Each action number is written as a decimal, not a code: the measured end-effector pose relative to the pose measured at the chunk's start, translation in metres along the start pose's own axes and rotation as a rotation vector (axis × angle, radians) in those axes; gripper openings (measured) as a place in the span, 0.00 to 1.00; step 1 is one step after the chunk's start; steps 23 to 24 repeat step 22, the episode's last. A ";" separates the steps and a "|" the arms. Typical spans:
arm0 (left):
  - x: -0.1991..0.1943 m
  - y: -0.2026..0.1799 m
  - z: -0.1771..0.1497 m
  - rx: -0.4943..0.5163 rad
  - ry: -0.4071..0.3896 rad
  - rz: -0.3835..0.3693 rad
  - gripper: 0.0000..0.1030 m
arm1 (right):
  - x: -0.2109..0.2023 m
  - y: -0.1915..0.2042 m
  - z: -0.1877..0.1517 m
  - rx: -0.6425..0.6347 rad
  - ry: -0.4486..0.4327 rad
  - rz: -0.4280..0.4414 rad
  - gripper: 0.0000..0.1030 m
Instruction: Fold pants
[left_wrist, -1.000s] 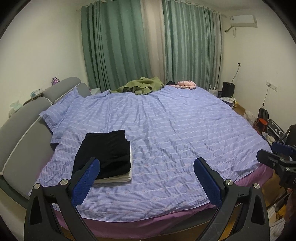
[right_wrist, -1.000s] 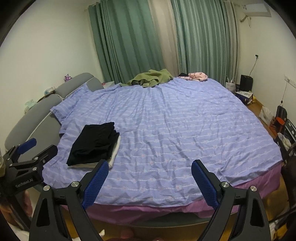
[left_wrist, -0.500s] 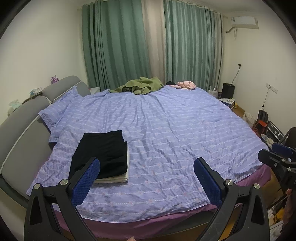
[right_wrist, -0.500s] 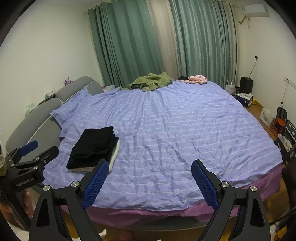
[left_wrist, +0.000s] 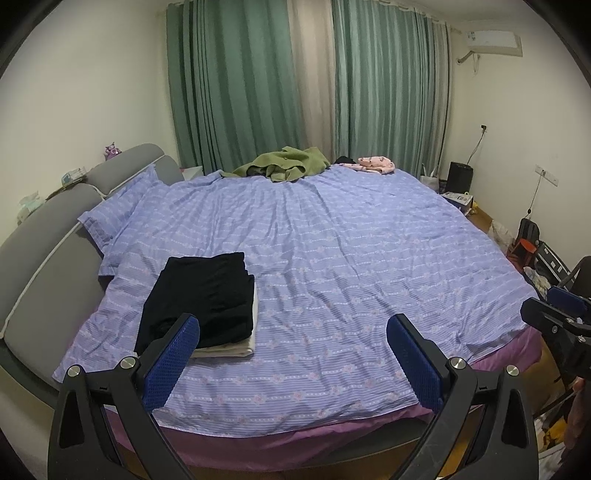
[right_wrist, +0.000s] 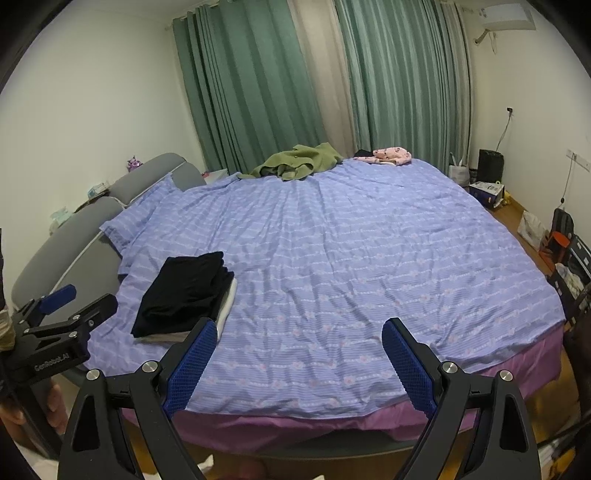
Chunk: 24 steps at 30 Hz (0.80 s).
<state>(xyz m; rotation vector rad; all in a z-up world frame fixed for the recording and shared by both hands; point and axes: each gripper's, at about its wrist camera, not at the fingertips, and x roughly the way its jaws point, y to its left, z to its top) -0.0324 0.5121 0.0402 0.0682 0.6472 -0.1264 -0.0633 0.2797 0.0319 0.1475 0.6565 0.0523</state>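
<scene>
Folded black pants (left_wrist: 203, 295) lie on a folded white garment (left_wrist: 240, 347) near the front left of the bed; the stack also shows in the right wrist view (right_wrist: 184, 291). My left gripper (left_wrist: 291, 354) is open and empty, held off the bed's near edge. My right gripper (right_wrist: 299, 358) is open and empty, also short of the bed. A crumpled olive-green garment (left_wrist: 288, 168) and a pink garment (left_wrist: 375, 164) lie at the far side of the bed.
The bed has a lilac striped cover (left_wrist: 332, 258) with a purple sheet edge (left_wrist: 295, 443) and a grey headboard (left_wrist: 48, 251) on the left. Green curtains (left_wrist: 240, 92) hang behind. Boxes and bags (left_wrist: 528, 243) clutter the floor at right.
Both grippers have drawn back and risen a little from the bed, so more of its near edge shows. Both stay open. The clothes have not moved.
</scene>
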 end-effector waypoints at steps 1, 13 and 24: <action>0.000 0.000 0.000 0.000 0.000 0.001 1.00 | 0.000 -0.001 0.000 0.000 0.000 0.001 0.90; 0.003 -0.009 0.001 -0.001 0.002 -0.004 1.00 | 0.002 -0.011 -0.002 0.005 0.013 0.000 0.90; 0.009 -0.020 0.004 0.000 0.016 -0.006 1.00 | 0.007 -0.021 -0.002 0.016 0.026 0.000 0.90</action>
